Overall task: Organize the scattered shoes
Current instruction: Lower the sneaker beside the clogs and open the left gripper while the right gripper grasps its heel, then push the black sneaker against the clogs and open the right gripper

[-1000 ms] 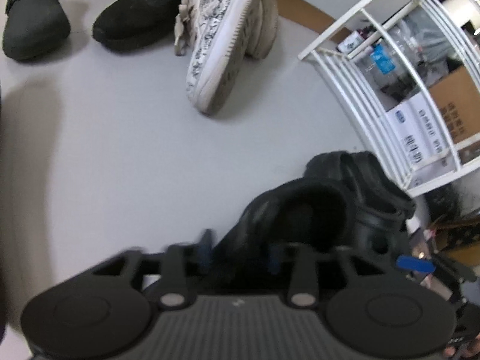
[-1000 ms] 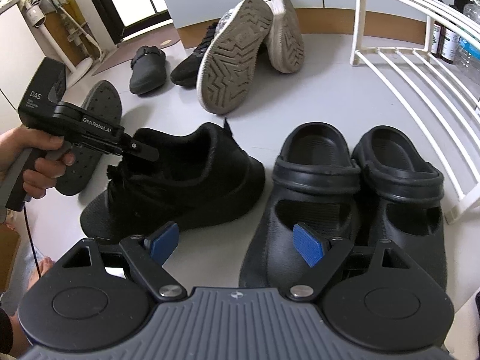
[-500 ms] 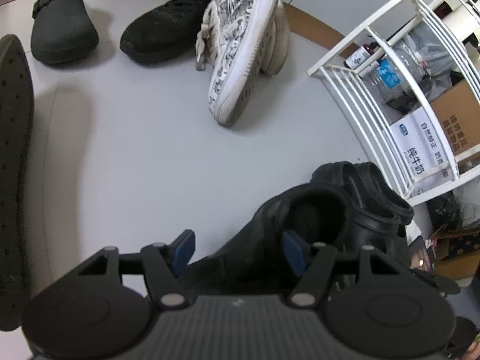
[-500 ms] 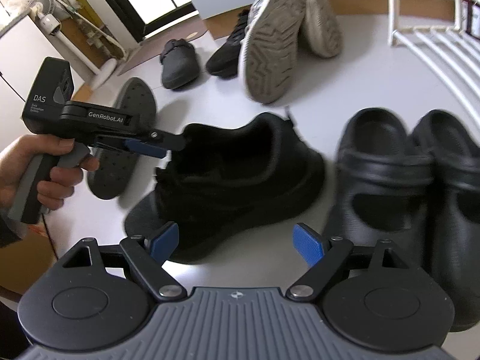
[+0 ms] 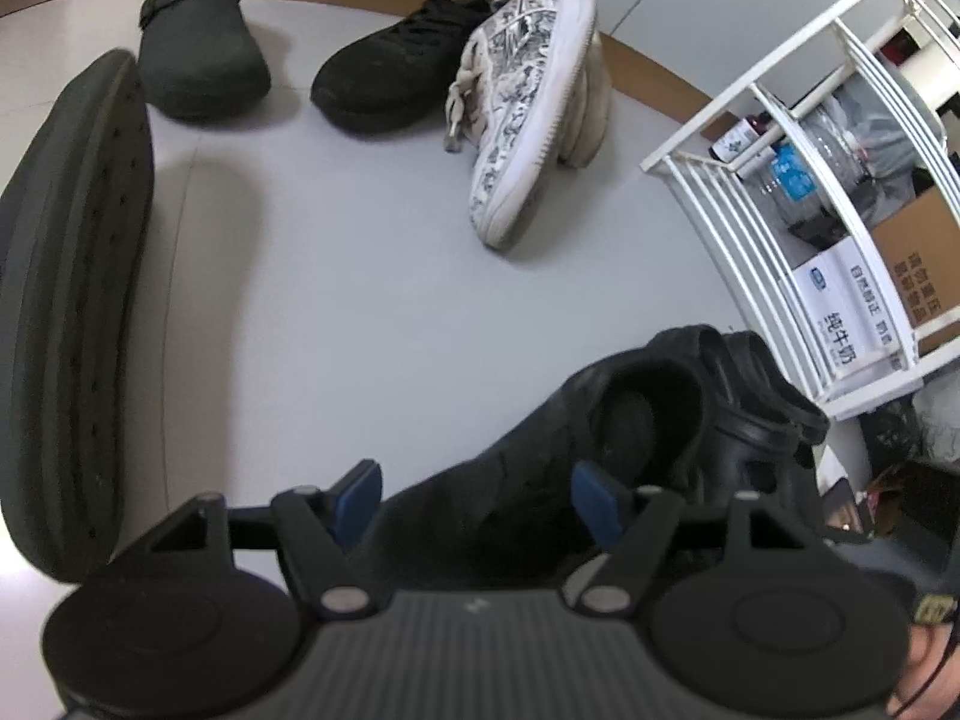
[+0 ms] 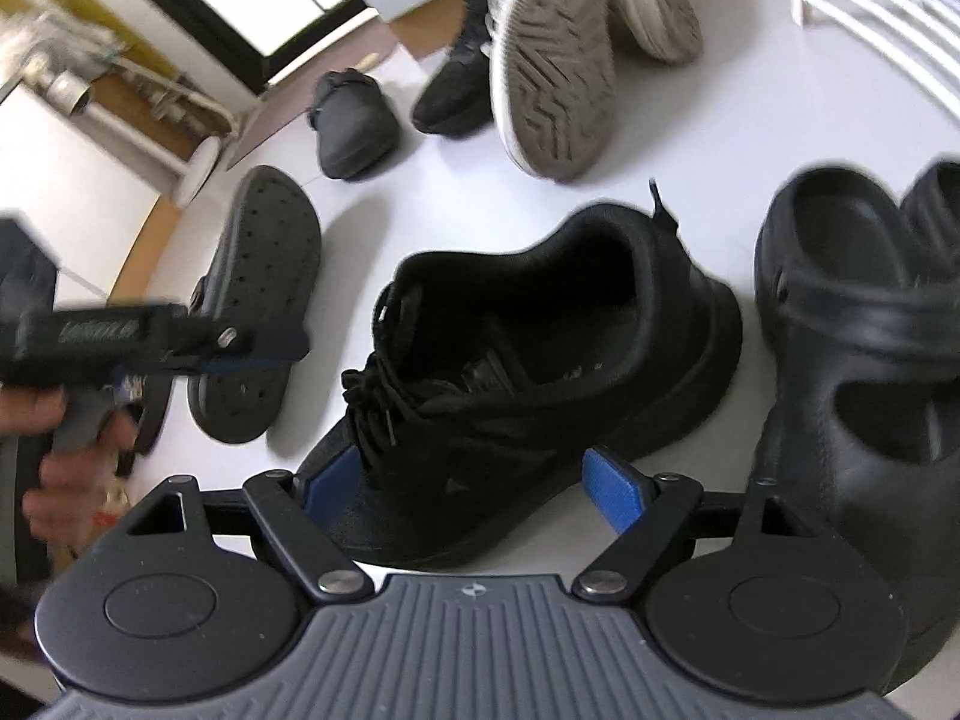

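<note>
On the pale floor a black lace-up sneaker stands upright, its sole down, just beside a pair of black clogs that sit next to a white wire rack. The right gripper hovers over the toe of this sneaker with its blue pads spread wide; the pads do not press on the shoe. The left gripper, held by a hand, has just been opening its jaws; in its own view the sneaker's toe appears between the pads, but they do not touch it. A dark clog lies sole-up at the left. Farther back stand a grey clog, a second black sneaker and two white patterned sneakers tipped on their sides.
</note>
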Available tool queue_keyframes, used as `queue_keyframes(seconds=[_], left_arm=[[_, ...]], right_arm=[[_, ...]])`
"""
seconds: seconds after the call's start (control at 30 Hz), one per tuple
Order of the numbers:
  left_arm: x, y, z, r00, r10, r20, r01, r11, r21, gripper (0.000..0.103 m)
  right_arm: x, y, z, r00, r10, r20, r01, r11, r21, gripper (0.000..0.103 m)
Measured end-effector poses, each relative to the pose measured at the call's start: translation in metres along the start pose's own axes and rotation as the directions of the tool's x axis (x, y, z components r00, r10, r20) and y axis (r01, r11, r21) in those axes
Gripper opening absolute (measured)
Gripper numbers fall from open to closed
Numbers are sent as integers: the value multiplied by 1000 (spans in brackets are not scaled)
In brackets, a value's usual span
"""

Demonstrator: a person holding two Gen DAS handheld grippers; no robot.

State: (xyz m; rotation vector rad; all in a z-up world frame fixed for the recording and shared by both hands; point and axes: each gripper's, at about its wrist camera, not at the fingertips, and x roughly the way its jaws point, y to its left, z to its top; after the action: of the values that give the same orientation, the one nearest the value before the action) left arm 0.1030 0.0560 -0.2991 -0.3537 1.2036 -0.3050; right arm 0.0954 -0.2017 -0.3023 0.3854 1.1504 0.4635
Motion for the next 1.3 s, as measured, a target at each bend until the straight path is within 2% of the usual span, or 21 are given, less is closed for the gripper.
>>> queue_keyframes(seconds=[0.07, 0.17, 0.23, 0.37, 0.53, 0.77, 0.87, 0.9, 0.93, 1.0, 1.17, 1.2, 1.23, 1.3], left_arm=[[1, 3, -2, 1000, -12, -1, 12, 1000, -25, 73], [-1, 1, 2, 1000, -23, -5, 23, 1000, -4, 73], [-1, 0, 4, 1000, -19, -2, 19, 1000, 8, 73], [2, 3, 4, 999, -10, -32, 11, 1000, 25, 73], [7, 5, 2, 999, 2, -53, -1, 1000, 24, 73], [7, -6, 2, 998, -13, -62, 17, 998, 64, 73], [8, -5, 1, 998, -5, -66, 9, 998, 60, 73], [9, -4, 1, 998, 1, -68, 3, 998, 57, 73], [10, -3, 1, 998, 5, -70, -2, 999, 54, 73], [10, -4, 2, 998, 8, -70, -4, 999, 54, 73], [11, -6, 4, 998, 10, -66, -6, 998, 60, 73], [11, -6, 4, 998, 10, -65, -6, 998, 60, 73], [11, -6, 5, 998, 11, -64, -7, 998, 60, 73], [10, -6, 5, 998, 10, -61, -6, 998, 58, 73]], right_arm=[[6, 4, 0, 1000, -13, -9, 13, 1000, 3, 85], [15, 5, 2, 999, -34, -22, 35, 999, 23, 85], [23, 4, 3, 998, -55, -32, 56, 997, 48, 79], [29, -1, 1, 998, -56, -29, 57, 997, 53, 75], [24, -4, 2, 999, -38, -34, 38, 999, -9, 59], [11, -10, 5, 999, -50, -18, 49, 997, -57, 45], [5, -10, 1, 998, -62, -7, 61, 994, -93, 33], [6, -10, 0, 996, -87, -15, 85, 991, -108, 16], [7, -10, -2, 993, -113, -24, 109, 986, -122, 11], [8, -19, -4, 986, -159, -41, 154, 983, -101, 8], [-7, -37, -2, 988, -154, -19, 154, 988, -28, 13], [-9, -38, -1, 989, -146, -11, 146, 989, -21, 23], [-10, -38, -1, 991, -137, -3, 137, 990, -13, 38], [-10, -37, 0, 994, -111, 8, 111, 994, 10, 57]])
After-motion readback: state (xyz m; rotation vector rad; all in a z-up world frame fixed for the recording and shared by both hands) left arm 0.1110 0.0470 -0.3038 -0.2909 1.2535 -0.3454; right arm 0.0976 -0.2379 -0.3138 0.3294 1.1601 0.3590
